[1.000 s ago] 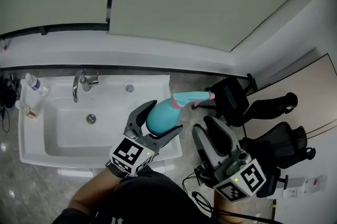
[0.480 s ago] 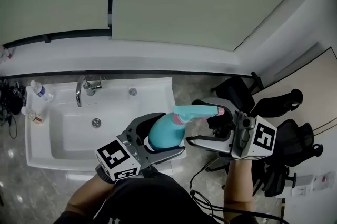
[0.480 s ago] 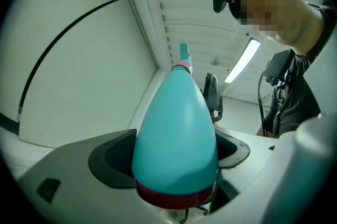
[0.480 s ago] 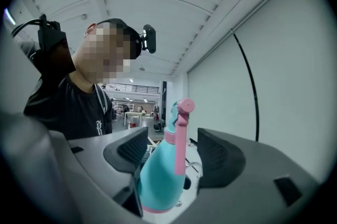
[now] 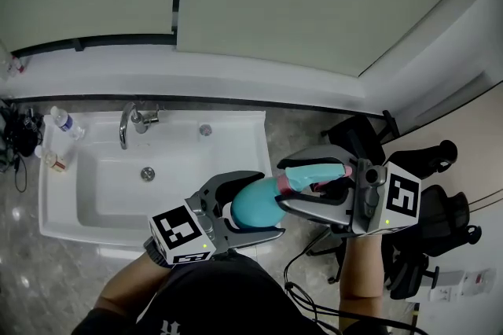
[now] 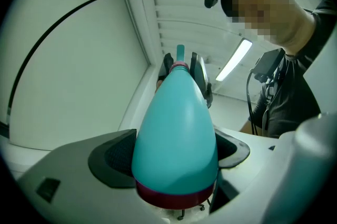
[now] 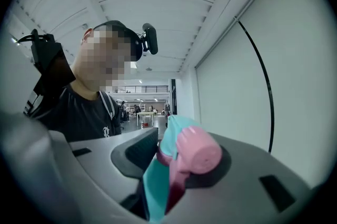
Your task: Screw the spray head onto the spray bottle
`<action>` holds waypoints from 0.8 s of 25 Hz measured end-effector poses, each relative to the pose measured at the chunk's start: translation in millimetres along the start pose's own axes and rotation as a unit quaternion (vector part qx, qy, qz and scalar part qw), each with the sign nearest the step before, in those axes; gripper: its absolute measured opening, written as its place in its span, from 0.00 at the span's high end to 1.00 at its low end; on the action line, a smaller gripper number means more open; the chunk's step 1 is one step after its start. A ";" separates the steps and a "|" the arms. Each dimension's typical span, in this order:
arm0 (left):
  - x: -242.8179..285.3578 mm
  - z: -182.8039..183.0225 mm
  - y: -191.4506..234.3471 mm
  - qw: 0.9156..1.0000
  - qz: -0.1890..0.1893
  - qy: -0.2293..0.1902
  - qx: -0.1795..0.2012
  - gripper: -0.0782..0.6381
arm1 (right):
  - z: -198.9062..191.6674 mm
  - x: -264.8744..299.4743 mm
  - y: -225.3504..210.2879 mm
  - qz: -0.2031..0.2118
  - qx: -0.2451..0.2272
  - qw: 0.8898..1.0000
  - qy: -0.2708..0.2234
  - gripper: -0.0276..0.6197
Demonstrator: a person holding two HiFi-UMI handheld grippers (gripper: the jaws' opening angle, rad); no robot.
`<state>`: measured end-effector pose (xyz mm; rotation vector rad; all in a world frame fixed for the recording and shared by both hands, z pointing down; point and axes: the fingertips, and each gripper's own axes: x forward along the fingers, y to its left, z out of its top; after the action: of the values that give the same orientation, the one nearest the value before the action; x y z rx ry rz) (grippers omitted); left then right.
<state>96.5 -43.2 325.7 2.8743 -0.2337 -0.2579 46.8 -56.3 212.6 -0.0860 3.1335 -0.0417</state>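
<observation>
Head view, with both gripper views. I have the left gripper (image 5: pixel 267 204) clenched on the teal spray bottle (image 6: pixel 175 128). Its two dark pads press the widest part of the body from either side. The bottle's dark red base band sits deep toward the gripper's palm, and its tapered neck points straight out past the jaw tips. The right gripper (image 5: pixel 283 184) faces the left one, tip toward tip. The spray head (image 5: pixel 310 174) runs lengthwise between its jaws, which have just been closing. In the right gripper view the pink nozzle (image 7: pixel 197 150) lies against one pad and the teal trigger body fills the gap toward the other. I read this as a grasp on the head, though the contact on the trigger side is partly hidden. The head meets the bottle at a pink collar (image 5: pixel 281 185), in the space between the two sets of jaw tips. I cannot tell from any view whether it is threaded home. Each gripper shows its marker cube (image 5: pixel 182 236) toward the person's body. The white sink (image 5: pixel 55 192) lies off the left gripper's outer side, with its faucet (image 5: pixel 130 123) at the far rim. The black office chairs (image 5: pixel 357 138) stand beyond and behind the right gripper.
</observation>
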 end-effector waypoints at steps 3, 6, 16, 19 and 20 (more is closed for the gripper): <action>-0.3 -1.9 -2.7 1.000 -0.015 0.000 0.006 0.31 | -2.4 0.3 3.9 0.015 -0.002 1.000 0.009 0.72; -1.5 -4.5 1.4 0.999 -0.002 0.020 0.036 0.31 | -3.4 1.7 4.2 0.011 -0.005 1.000 0.021 0.72; -9.5 2.1 44.8 0.958 0.213 0.036 0.187 0.31 | -20.7 -6.3 -25.5 -0.195 0.010 0.976 0.092 0.73; -14.3 1.5 60.9 0.931 0.284 0.027 0.228 0.31 | -27.5 -8.8 -39.4 -0.263 0.037 0.961 0.079 0.73; -16.5 0.1 67.1 0.920 0.307 0.029 0.243 0.31 | -31.0 -10.3 -44.9 -0.288 0.049 0.954 0.072 0.73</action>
<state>71.3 -104.5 345.4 3.0631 -1.3219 0.0167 59.3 -99.8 244.9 -1.0290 3.1119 -0.2133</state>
